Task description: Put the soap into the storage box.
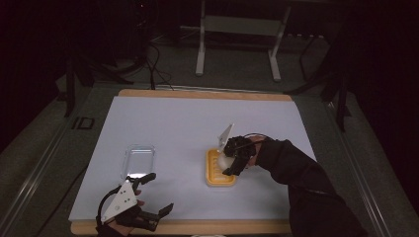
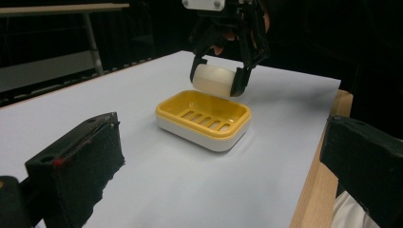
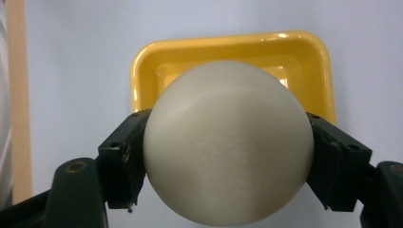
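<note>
Here the white table cover (image 1: 197, 128) took up most of the high view, and the step in hand looked like placing a soap bar into its dish. At centre right of that view sat the yellow soap dish (image 1: 220, 171); a clear lid (image 1: 139, 159) lay well apart at centre left. The right gripper (image 2: 219, 80) hung just above the dish in the upper middle of the left gripper view, its jaws pressed on both sides of the cream soap bar (image 3: 228, 142). The next move probably called for a straight lowering, then release. The left gripper (image 1: 150, 193), at lower left, stood wide apart, holding nothing.
</note>
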`<action>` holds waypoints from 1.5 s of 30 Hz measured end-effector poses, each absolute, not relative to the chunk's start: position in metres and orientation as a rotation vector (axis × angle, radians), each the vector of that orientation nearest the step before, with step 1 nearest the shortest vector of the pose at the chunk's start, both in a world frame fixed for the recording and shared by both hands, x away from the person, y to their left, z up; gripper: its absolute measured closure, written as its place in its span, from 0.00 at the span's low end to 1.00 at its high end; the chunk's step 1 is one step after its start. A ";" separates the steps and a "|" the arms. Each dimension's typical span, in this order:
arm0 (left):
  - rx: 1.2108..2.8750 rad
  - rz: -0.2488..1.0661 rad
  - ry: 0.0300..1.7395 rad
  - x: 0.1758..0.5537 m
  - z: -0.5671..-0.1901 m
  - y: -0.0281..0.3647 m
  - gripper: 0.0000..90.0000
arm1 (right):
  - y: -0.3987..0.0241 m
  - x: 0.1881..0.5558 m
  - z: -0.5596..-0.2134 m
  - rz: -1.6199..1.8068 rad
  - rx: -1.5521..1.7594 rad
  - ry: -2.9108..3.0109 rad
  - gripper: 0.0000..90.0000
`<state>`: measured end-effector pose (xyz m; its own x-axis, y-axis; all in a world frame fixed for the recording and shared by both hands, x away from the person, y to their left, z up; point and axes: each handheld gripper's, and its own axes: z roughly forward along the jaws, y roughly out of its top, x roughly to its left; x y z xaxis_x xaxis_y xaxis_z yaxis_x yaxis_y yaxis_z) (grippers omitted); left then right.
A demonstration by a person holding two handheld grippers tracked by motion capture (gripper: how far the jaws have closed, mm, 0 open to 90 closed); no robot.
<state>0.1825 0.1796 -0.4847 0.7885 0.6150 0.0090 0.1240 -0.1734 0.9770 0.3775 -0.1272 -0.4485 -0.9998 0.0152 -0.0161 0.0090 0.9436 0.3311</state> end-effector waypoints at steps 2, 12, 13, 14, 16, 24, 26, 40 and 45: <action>1.713 0.481 0.582 0.182 -0.485 0.180 0.01 | -0.127 0.377 -0.452 0.558 0.008 3.061 0.28; 1.715 0.481 0.582 0.182 -0.485 0.180 0.01 | -0.123 0.381 -0.472 0.638 0.015 3.059 0.28; 1.715 0.481 0.581 0.182 -0.485 0.180 0.01 | -0.123 0.381 -0.474 0.640 0.019 3.060 0.28; 1.715 0.481 0.581 0.182 -0.485 0.180 0.01 | -0.123 0.381 -0.474 0.640 0.019 3.060 0.28; 1.715 0.481 0.582 0.182 -0.485 0.180 0.01 | -0.123 0.383 -0.479 0.644 0.032 3.057 0.28; 1.722 0.480 0.578 0.183 -0.485 0.180 0.01 | -0.121 0.385 -0.490 0.635 0.060 3.048 0.28; 1.722 0.479 0.577 0.183 -0.485 0.179 0.01 | -0.120 0.385 -0.490 0.634 0.059 3.045 0.28; 1.725 0.478 0.577 0.183 -0.485 0.179 0.01 | -0.118 0.386 -0.494 0.649 0.103 3.056 0.26; 1.726 0.477 0.577 0.183 -0.485 0.179 0.01 | -0.121 0.386 -0.485 0.656 0.124 3.054 0.25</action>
<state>0.1826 0.1789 -0.4851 0.7934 0.6085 0.0114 0.1261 -0.1827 0.9751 0.3863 -0.1206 -0.4853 -0.9967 0.0809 0.0018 0.0745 0.9088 0.4106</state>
